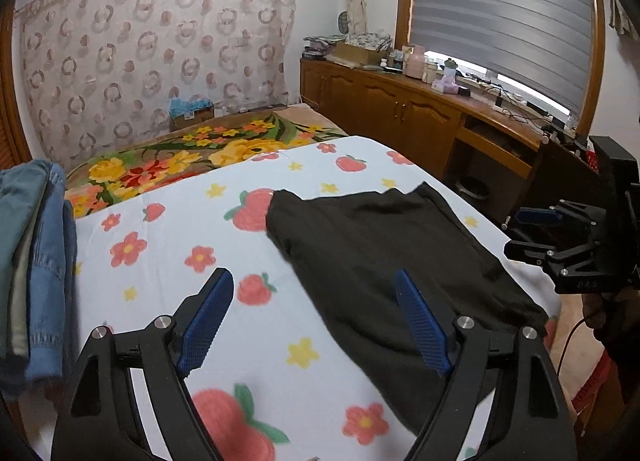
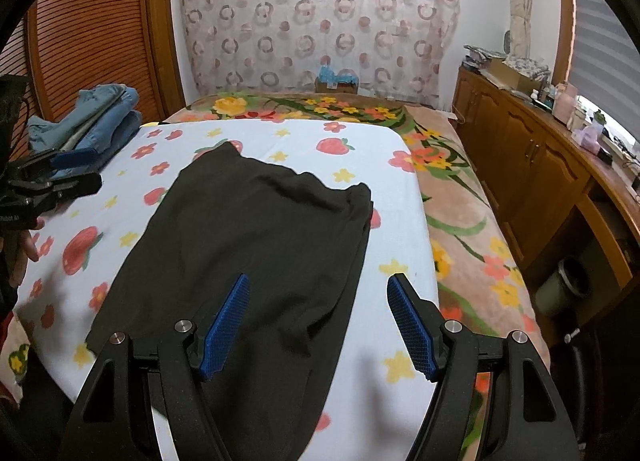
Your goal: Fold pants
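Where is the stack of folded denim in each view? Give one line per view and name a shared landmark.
Left wrist view: the folded denim stack lies at the far left edge, left of the black pants.
Right wrist view: the stack sits upper left, beside the louvred wooden door.
Shared landmark: the black pants.

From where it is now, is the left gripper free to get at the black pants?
Probably yes. The left gripper hangs open above the strawberry-print sheet, with the black pants lying flat just ahead and to its right. Nothing lies between them; the right gripper is open too, off to the side.
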The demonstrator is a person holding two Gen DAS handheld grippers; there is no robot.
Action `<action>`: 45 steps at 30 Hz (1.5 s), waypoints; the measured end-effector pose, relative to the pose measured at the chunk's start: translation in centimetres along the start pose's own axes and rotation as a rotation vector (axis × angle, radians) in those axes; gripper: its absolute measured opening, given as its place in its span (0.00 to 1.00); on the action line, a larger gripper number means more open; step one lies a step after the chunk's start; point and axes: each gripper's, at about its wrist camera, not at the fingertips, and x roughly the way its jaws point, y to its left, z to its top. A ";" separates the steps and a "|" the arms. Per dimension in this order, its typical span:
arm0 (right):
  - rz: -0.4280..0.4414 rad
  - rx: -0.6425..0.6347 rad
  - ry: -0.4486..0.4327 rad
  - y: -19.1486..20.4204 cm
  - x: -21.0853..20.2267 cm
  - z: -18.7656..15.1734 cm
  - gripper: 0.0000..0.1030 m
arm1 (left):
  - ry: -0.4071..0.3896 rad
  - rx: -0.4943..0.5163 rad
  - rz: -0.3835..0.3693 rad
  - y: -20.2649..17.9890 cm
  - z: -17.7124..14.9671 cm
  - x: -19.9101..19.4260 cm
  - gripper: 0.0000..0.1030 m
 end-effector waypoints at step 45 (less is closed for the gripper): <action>0.077 0.083 0.033 1.5 -2.8 -6.4 0.12 | 0.152 -0.018 -0.018 -3.9 -9.4 0.2 0.82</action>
